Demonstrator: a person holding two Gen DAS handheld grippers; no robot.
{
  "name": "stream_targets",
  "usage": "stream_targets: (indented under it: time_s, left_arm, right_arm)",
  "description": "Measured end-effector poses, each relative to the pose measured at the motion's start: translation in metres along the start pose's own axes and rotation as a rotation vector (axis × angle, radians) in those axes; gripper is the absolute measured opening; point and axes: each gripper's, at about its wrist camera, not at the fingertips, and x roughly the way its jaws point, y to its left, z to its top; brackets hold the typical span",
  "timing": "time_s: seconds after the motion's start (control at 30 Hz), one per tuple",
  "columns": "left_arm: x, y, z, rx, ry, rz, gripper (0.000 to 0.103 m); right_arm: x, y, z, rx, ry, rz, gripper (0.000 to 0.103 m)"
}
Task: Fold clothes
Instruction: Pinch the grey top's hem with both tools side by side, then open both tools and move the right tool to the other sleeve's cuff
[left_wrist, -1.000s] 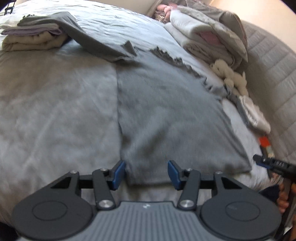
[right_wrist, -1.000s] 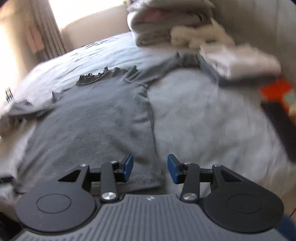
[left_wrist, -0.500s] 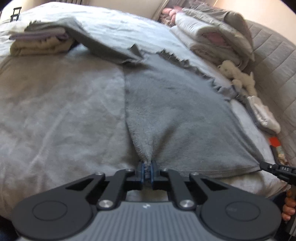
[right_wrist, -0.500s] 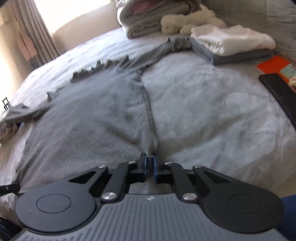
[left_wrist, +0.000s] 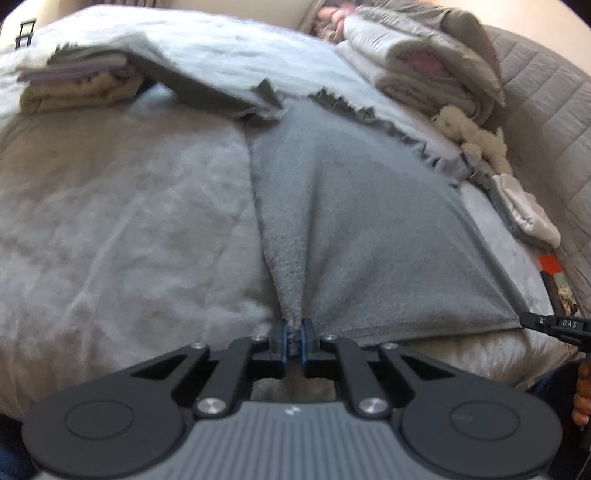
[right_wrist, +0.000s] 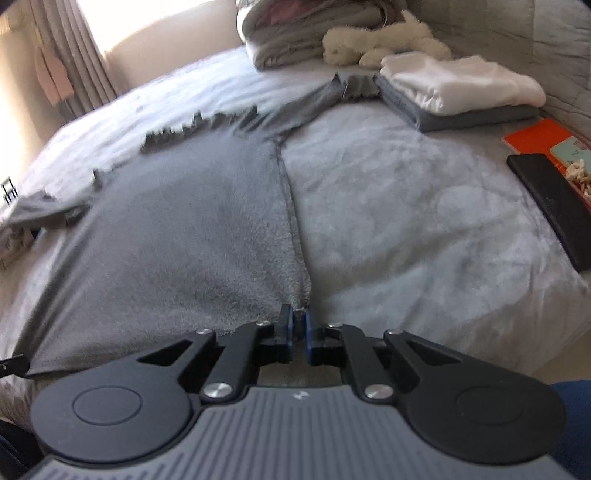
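Left wrist view. The left hand-held gripper (left_wrist: 294, 341) sits at lower centre, jaws pressed together and pinching the near hem of the grey fleece garment (left_wrist: 354, 236); they have just been closing, with the fabric between the blue pads (left_wrist: 283, 343). The cloth rises in a ridge from the pinch point. The garment lies spread across the middle of the bed (left_wrist: 122, 229), on a pale grey cover, its fringed far edge running toward the upper right. One sleeve (left_wrist: 207, 86) stretches to the upper left, over a folded stack of clothes (left_wrist: 77, 86). A pile of folded bedding (left_wrist: 424, 62) sits in the upper right, with a white plush toy (left_wrist: 471, 133) below it. At the right edge, the tip of the right hand-held gripper (left_wrist: 546, 323) meets the garment's other near corner, and fingers of a hand (left_wrist: 583, 391) show below it.

Right wrist view. The right hand-held gripper (right_wrist: 298, 332) is at lower centre, jaws closed on the garment's (right_wrist: 177, 236) right near corner, just after closing in; cloth is visible between the pads (right_wrist: 288, 332). The garment fills the left half of the frame. A folded white and grey stack (right_wrist: 458, 92) lies in the upper right, the plush toy (right_wrist: 376, 40) above it. An orange book (right_wrist: 539, 136) and a black flat case (right_wrist: 554, 206) lie at the right edge. Curtains (right_wrist: 70, 59) hang in the upper left.
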Motion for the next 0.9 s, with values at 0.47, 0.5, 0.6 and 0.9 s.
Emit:
stream_targets:
  time_s: [0.47,0.5,0.6,0.9]
  left_arm:
    - [-0.029,-0.006,0.046,-0.154,-0.087,0.013,0.049]
    - [-0.027,-0.014,0.054,-0.157,-0.086,0.003,0.052]
    - [-0.026,-0.040,0.077,-0.134,-0.117,-0.014,0.063]
    - [-0.008,-0.074,0.144,-0.119,-0.230,-0.017,0.083]
  right_arm:
    - [-0.023,-0.002,0.028,-0.025,-0.106,0.015,0.040]
    - [-0.024,-0.002,0.036,-0.029,-0.119,0.014,0.040]
    - [-0.028,-0.001,0.061,-0.042,-0.159,0.009,0.040]
    - [-0.045,-0.008,0.144,-0.026,-0.265,0.062,0.042]
